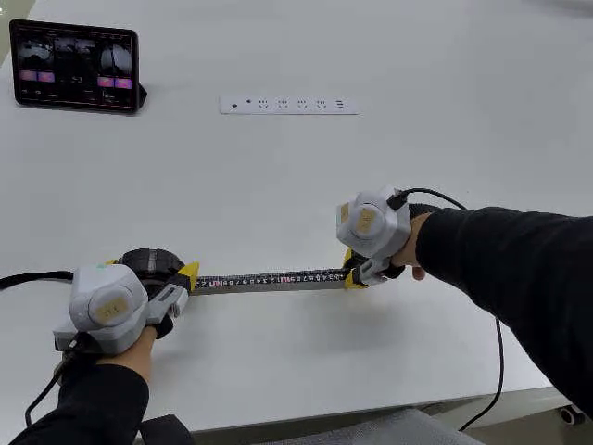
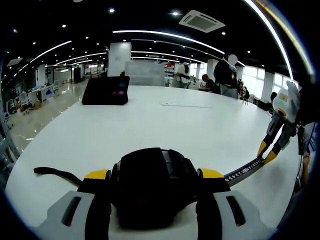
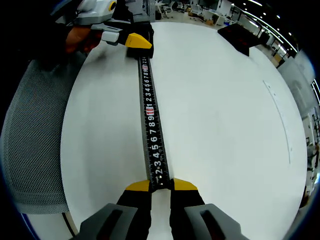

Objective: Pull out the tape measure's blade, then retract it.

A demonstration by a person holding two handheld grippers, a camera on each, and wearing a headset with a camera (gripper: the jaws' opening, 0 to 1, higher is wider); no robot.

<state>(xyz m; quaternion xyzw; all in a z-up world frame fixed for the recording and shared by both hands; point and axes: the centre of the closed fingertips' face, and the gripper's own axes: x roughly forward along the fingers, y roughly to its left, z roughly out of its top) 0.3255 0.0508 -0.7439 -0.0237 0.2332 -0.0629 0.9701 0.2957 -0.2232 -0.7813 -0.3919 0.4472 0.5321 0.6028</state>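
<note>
The tape measure (image 1: 150,261) sits on the white desk (image 1: 278,185), at the person's left side. The left hand-held gripper (image 2: 152,174) is squeezed around its black body, with one yellow tip on each side. I think it is held this way so the body cannot slide when the other end gets a tug. The blade (image 1: 269,278) is partly out. It runs in a straight line just over the desk, from the tape measure across to the right hand-held gripper (image 3: 160,186). In the right gripper view you can read the numbers along the blade (image 3: 150,125), with the small numbers close to the jaws. That hand-held gripper has its two yellow tips pinched nearly together on the very end of the blade. The pinch looks tight, and I think that is because the blade is thin and a spring wants to pull it back in. The two hand-held grippers are well apart, and the blade looks flat and tight between them.
</note>
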